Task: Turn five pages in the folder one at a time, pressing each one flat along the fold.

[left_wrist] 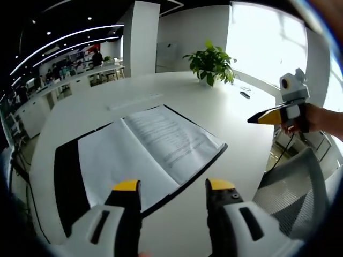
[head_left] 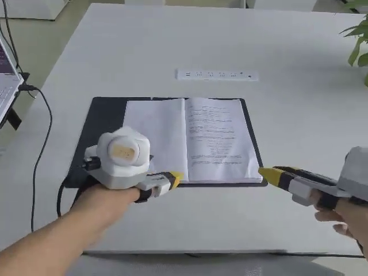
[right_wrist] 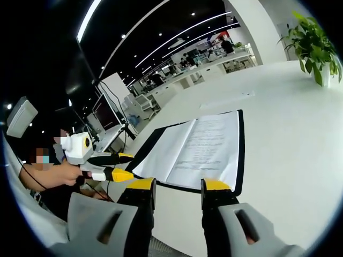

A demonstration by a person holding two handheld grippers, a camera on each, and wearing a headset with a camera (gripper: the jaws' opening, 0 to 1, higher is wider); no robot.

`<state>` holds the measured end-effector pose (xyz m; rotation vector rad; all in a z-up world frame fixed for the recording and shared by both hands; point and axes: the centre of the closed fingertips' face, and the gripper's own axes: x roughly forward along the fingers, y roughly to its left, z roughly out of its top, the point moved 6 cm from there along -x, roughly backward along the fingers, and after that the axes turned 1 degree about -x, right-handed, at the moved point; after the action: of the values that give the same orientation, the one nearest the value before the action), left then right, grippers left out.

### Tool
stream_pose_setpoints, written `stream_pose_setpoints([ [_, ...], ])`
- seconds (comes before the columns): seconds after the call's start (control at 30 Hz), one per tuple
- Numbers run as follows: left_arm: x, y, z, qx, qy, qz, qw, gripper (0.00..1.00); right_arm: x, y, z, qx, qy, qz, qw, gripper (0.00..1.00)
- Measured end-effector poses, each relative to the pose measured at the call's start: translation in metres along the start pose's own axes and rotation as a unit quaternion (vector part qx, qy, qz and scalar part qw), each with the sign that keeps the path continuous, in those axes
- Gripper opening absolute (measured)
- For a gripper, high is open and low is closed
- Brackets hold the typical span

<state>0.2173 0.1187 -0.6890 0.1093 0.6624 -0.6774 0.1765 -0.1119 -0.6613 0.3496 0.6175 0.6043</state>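
Observation:
An open folder point(head_left: 106, 123) with a black cover lies flat on the white table point(head_left: 172, 34). Its left page point(head_left: 155, 138) is blank and its right page point(head_left: 217, 138) carries printed text. My left gripper point(head_left: 175, 179) hovers at the folder's near left edge, jaws open with nothing between them point(left_wrist: 173, 186). My right gripper point(head_left: 269, 173) sits just off the folder's near right corner, open and holding nothing point(right_wrist: 178, 185). The folder point(left_wrist: 155, 142) lies ahead of the left jaws, and the folder point(right_wrist: 198, 144) lies ahead of the right jaws. Neither gripper touches the paper.
A white power strip point(head_left: 217, 75) lies on the table beyond the folder. A laptop point(head_left: 6, 80) and black cables point(head_left: 41, 144) sit at the left edge. A potted plant point(left_wrist: 211, 64) stands at the far right. A grey chair point(left_wrist: 300, 176) is near the table.

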Motion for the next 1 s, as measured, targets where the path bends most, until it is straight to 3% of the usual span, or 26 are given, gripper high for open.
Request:
stream_pose_setpoints([
  [0.07, 0.022, -0.009, 0.003, 0.018, 0.002, -0.013, 0.9998, 0.49, 0.004, -0.004, -0.002, 0.000, 0.002, -0.001, 1.0000, 0.32],
  [0.23, 0.059, -0.024, 0.009, 0.033, 0.003, -0.018, 0.9993, 0.50, 0.012, -0.013, -0.006, 0.005, 0.005, -0.008, 0.9999, 0.32],
  [0.3, 0.074, -0.028, 0.011, 0.038, -0.004, -0.020, 0.9991, 0.50, 0.015, -0.017, -0.007, 0.007, 0.005, -0.010, 0.9999, 0.32],
  [0.43, 0.096, -0.030, 0.010, 0.047, 0.001, -0.014, 0.9988, 0.51, 0.018, -0.026, -0.008, 0.017, 0.002, -0.015, 0.9997, 0.32],
  [0.63, 0.117, -0.032, 0.006, 0.064, 0.013, -0.009, 0.9978, 0.54, 0.018, -0.038, -0.011, 0.024, -0.007, -0.025, 0.9994, 0.31],
  [1.0, 0.142, -0.041, 0.004, 0.059, 0.011, 0.001, 0.9982, 0.56, 0.025, -0.056, -0.012, 0.037, -0.007, -0.038, 0.9985, 0.31],
])
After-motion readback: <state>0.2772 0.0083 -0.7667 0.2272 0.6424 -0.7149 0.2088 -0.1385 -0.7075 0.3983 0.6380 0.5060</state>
